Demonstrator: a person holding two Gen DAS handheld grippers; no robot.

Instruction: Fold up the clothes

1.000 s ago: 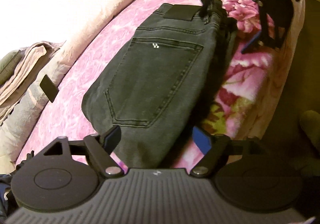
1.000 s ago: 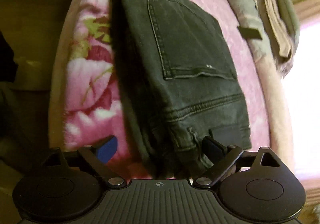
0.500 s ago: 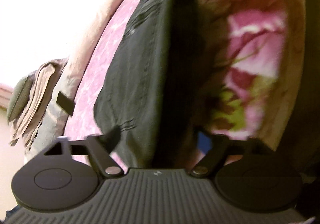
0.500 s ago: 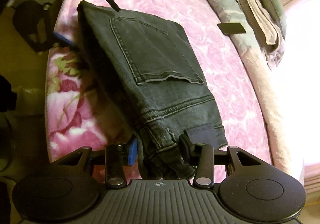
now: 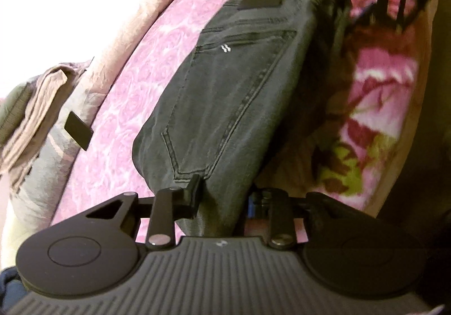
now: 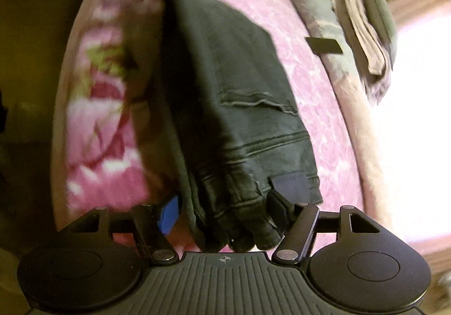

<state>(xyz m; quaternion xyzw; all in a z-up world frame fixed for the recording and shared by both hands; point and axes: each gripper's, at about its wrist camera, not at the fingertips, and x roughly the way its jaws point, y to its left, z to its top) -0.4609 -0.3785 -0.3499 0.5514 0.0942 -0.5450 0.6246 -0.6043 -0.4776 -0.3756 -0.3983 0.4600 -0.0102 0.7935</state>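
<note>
Both grippers, left (image 5: 222, 196) and right (image 6: 225, 209), have closed since a second ago, each clamped on one end of one folded jeans (image 5: 231, 95) on the bed (image 5: 146, 67).

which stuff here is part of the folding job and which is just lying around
In the job: folded black jeans, left gripper and right gripper, each clamped on one end.

Lying about: pink floral blanket, stack of folded clothes, small black card.

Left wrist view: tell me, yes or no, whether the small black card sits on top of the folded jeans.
No. The black card lies apart from the jeans, off to their left on the grey bedding.
</note>
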